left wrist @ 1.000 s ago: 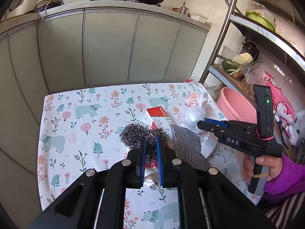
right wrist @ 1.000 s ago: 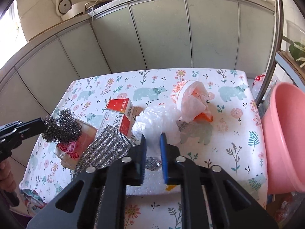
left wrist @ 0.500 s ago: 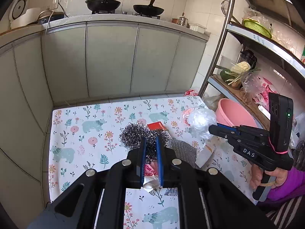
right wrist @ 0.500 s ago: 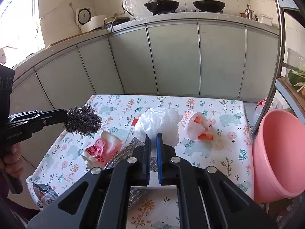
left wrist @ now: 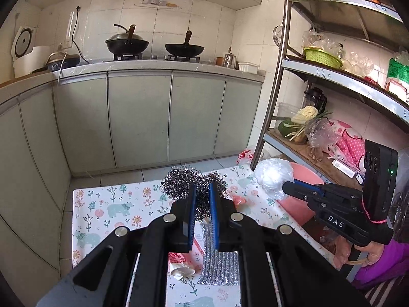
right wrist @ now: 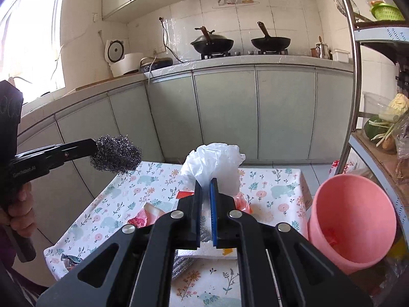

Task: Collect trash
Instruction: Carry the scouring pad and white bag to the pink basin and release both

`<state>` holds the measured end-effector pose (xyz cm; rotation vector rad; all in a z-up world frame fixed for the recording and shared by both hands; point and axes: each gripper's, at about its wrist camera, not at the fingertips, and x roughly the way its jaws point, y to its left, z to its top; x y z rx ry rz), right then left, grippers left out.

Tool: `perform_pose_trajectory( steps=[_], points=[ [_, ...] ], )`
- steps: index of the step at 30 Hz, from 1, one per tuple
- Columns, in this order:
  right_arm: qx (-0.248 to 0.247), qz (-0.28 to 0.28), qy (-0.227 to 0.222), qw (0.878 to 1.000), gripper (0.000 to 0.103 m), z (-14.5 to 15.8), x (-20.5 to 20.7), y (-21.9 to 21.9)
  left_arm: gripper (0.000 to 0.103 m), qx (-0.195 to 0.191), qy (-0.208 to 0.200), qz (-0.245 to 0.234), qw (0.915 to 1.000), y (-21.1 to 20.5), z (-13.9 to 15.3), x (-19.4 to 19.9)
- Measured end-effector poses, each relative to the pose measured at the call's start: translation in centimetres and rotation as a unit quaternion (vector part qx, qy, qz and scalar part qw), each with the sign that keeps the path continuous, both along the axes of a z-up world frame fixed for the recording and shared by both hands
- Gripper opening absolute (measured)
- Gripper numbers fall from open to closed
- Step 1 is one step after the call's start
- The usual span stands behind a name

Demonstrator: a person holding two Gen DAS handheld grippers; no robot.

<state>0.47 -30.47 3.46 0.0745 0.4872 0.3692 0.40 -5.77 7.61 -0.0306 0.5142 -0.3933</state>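
Observation:
My left gripper (left wrist: 202,188) is shut on a grey steel wool ball (left wrist: 179,181) and holds it high above the floral table (left wrist: 107,204); it also shows in the right wrist view (right wrist: 116,157). My right gripper (right wrist: 205,183) is shut on a crumpled white plastic bag (right wrist: 214,162), lifted above the table (right wrist: 276,186); the bag also shows in the left wrist view (left wrist: 272,176). A pink bin (right wrist: 350,217) stands at the table's right side, beside my right gripper.
On the table lie a silver bubble-wrap piece (left wrist: 219,263), a red-and-white wrapper (right wrist: 143,216), an orange-and-white bag (right wrist: 241,200), a white foam piece (right wrist: 207,252) and a crumpled foil wrapper (right wrist: 69,259). A metal shelf rack (left wrist: 276,89) stands right, kitchen cabinets (left wrist: 140,117) behind.
Both grippers have risen well above the table, each carrying its item. The views now tilt up and show the counter and woks.

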Motion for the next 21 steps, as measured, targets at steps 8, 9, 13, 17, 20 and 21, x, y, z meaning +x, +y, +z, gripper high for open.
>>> perform_pose_trajectory(
  steps=[8,9,13,17,20,21],
  points=[
    [0.004,-0.037,-0.037,0.999,0.006,1.9,-1.6,-2.9,0.009,-0.013,-0.05,-0.03,0.9982,-3.7,3.0,-0.8],
    [0.004,-0.041,-0.039,0.998,0.006,2.0,-1.8,-3.3,0.009,-0.013,-0.053,-0.036,0.9979,-4.3,3.3,-0.8],
    [0.005,-0.065,-0.046,0.997,0.006,2.2,-2.4,-5.1,0.009,-0.015,-0.067,-0.058,0.9959,-7.0,4.0,-0.7],
    [0.004,-0.098,-0.051,0.994,0.006,2.3,-2.9,-7.7,0.009,-0.015,-0.082,-0.082,0.9932,-9.8,4.5,-0.4],
    [0.008,-0.12,-0.049,0.992,0.006,2.2,-3.0,-9.4,0.009,-0.018,-0.086,-0.099,0.9912,-11.8,4.7,0.1],
    [0.01,-0.127,-0.047,0.991,0.006,2.1,-3.1,-9.9,0.009,-0.018,-0.086,-0.105,0.9905,-12.5,4.8,0.2]
  ],
)
